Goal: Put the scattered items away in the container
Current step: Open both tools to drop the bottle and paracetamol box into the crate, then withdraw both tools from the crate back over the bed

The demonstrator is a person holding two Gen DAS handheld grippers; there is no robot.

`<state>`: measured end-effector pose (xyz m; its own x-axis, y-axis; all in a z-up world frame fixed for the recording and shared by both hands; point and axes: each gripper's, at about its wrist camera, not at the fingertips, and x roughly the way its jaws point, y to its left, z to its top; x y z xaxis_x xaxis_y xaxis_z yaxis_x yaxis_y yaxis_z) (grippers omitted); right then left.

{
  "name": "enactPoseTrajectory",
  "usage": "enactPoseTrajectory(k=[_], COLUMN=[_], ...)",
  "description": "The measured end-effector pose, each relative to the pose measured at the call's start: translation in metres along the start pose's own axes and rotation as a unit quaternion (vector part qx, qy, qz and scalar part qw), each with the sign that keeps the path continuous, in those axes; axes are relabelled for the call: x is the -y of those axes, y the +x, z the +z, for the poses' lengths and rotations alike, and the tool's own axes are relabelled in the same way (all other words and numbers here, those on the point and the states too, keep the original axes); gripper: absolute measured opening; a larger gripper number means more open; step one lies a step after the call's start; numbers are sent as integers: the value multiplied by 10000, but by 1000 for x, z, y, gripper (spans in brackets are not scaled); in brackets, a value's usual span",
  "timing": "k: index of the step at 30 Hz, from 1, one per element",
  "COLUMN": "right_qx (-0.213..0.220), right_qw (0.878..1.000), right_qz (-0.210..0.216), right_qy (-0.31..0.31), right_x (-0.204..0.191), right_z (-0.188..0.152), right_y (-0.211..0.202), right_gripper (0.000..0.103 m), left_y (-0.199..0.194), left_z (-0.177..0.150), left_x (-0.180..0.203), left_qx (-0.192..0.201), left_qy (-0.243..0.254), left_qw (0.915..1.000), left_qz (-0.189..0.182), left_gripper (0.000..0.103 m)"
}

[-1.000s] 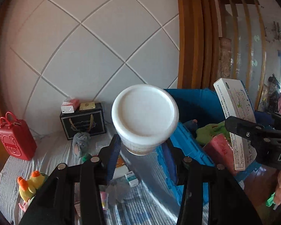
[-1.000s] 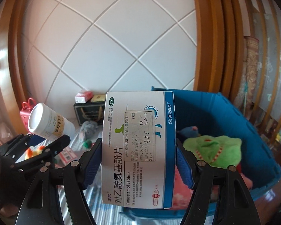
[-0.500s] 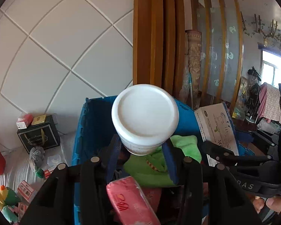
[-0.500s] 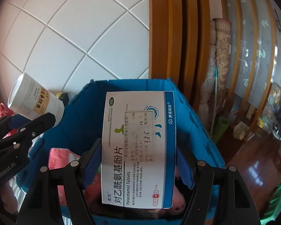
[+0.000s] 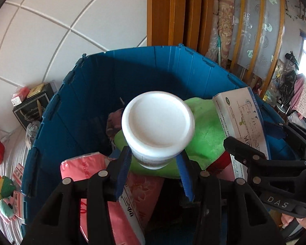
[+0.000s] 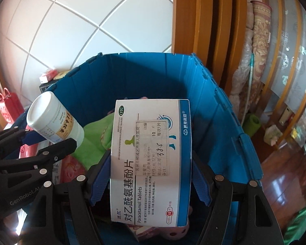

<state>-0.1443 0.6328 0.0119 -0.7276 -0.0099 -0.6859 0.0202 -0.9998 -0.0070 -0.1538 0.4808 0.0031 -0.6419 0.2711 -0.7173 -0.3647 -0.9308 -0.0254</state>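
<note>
Bottle (image 5: pixel 158 125) clamped in left gripper (image 5: pixel 154 168), label hidden w/ lid facing cam. Right gripper (image 6: pixel 151 171) grips box (image 6: pixel 151 159) reading "Paracetamol Tablets", OTC; both over bin (image 6: pixel 220 110).

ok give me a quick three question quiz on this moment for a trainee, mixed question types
1. True or false: the left gripper holds a white bottle over the blue crate.
2. What does the right gripper hold?
A. a red bag
B. a paracetamol box
C. a duck toy
3. Fill in: the big soft item in the crate under the bottle is a ____ plush.

Key: 1 true; 2 B; 3 green
</note>
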Motion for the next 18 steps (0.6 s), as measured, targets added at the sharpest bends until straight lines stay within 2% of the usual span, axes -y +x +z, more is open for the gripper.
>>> enactPoseTrajectory(k=[2,4,6,11,15,18], right_qx=[-83,-179,-236,-298,-271,-192], right_qw=[9999,9998,9996,9993,9995,9997], right_qz=[14,16,47,67,65,91], right_qy=[-72,-102,-161,-236,-166,-137], right_x=[-2,-3,-2,-4,-2,0], right_z=[0,1,2,2,1,-1], right_y=[5,9,13,16,14,7], right_gripper=[72,72,73,75,88,92], left_y=[-3,-5,-8,-12,-18,-23], left_z=[-3,-3,-4,-9,-14,-18], left_x=[-1,-6,-10,-12,-14,-15], left_qx=[52,60,76,123,215,273], left_qy=[-13,-78,-134,-174,-167,-175], left_qw=[9999,9998,9997,9995,9993,9992], left_qz=[158,157,208,214,236,240], left_gripper=[55,66,73,74,74,74])
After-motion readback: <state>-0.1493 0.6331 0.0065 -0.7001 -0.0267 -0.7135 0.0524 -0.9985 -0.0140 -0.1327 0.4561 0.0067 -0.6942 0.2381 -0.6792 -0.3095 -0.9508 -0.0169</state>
